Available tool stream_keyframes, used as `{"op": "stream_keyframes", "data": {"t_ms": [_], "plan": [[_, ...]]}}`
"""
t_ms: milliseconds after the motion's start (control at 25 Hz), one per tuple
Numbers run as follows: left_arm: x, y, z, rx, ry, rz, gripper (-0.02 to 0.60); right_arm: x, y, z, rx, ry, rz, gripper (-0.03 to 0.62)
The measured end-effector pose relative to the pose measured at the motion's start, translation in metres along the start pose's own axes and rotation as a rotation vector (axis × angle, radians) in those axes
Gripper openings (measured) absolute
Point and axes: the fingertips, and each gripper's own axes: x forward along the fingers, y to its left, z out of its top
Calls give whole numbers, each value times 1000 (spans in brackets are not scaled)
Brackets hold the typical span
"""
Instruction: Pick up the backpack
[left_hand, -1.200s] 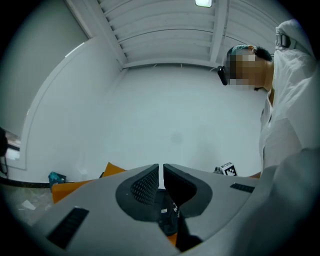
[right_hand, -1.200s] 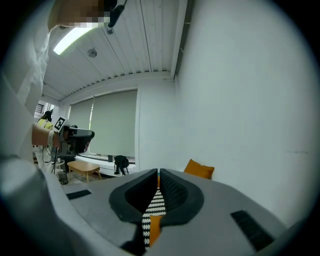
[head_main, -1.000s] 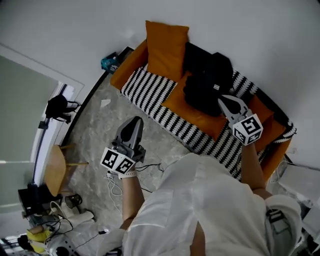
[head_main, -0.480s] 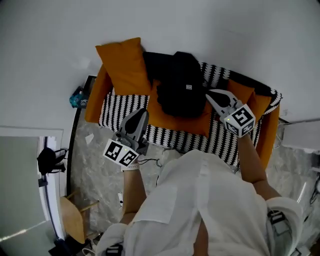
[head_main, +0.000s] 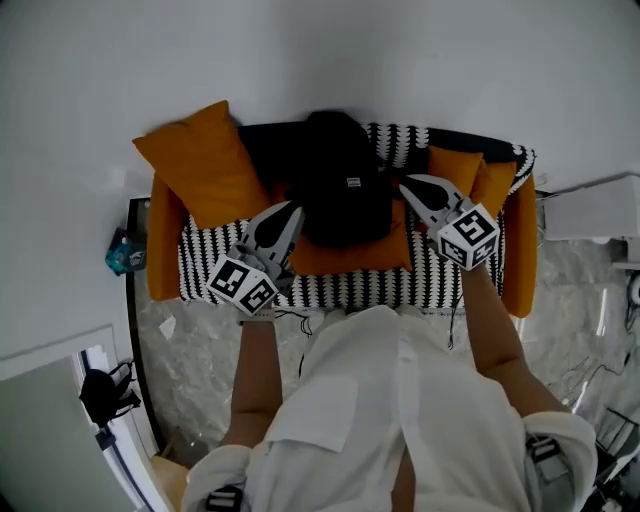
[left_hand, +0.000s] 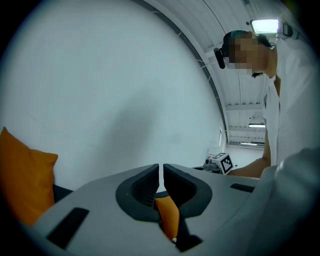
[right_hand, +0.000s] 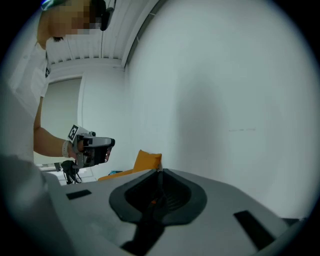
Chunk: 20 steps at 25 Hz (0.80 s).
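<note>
Grey marbled floor (head_main: 200, 330) spreads below the head camera, and nearest the lens is the person's white shirt (head_main: 400, 420), with both bare forearms reaching forward.

The left gripper (head_main: 292, 208) is held out over the front edge of the seat, its marker cube nearest the body. Its fingers are closed with nothing between them; its own view shows only a hairline slit (a sliver of orange shows low in the gap behind them). The right gripper (head_main: 405, 184) is level with it on the other side, its fingers pressed together and likewise empty.

Beyond them stands the orange sofa (head_main: 520, 260), its seat covered by a black-and-white striped throw (head_main: 370, 290). A flat orange seat pad (head_main: 350, 255) lies on the middle of the throw.

The black fabric backpack (head_main: 335, 180) sits on that pad, upright against the sofa's back, with a small white label on its front. It lies between the two grippers, each tip close by one flank; from above I cannot tell whether either touches it.

A large orange cushion (head_main: 195, 165) leans at the sofa's left end, and two smaller orange cushions (head_main: 455, 170) are at the right end. Behind everything is the plain white wall (head_main: 320, 50).
</note>
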Motion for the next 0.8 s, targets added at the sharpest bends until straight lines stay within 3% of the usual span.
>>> {"op": "stream_keyframes", "data": {"t_ms": [480,600,800], "plan": [[40,57,-20,-41,36,14,35,80,-33,-24,-3,95,-9,23],[47,64,-26,-61,47,17,35,99,-43,-30,1,124,-5,81],[59,77,-35,-84,53,26,35,130,-61,-46,-5,175,-3,89]]}}
